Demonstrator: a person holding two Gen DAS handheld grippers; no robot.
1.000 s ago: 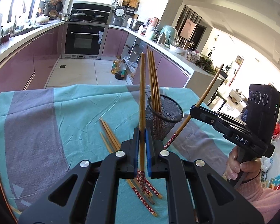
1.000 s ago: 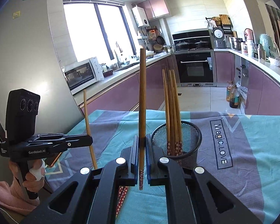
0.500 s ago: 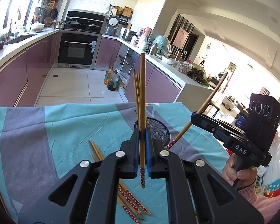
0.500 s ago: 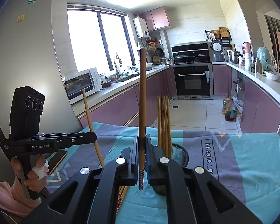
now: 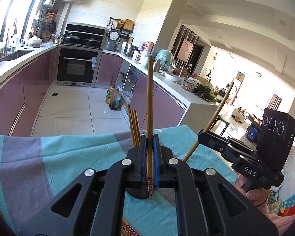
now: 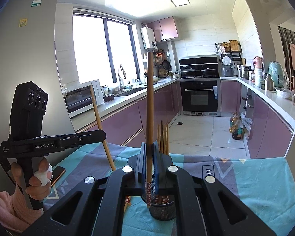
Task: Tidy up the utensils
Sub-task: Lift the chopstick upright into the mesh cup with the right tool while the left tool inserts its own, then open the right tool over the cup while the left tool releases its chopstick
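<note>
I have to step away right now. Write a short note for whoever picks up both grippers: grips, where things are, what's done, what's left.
Left gripper: shut on one chopstick, held upright, patterned end down.
Right gripper: shut on another chopstick, upright, patterned end just above the mesh holder.
Holder stands on the tablecloth, several chopsticks already in it.
Done: part of the set is stowed.
Left: drop both held chopsticks into the holder. At least one loose chopstick end shows beside the holder; check the cloth for others, hidden under the grippers.
</note>
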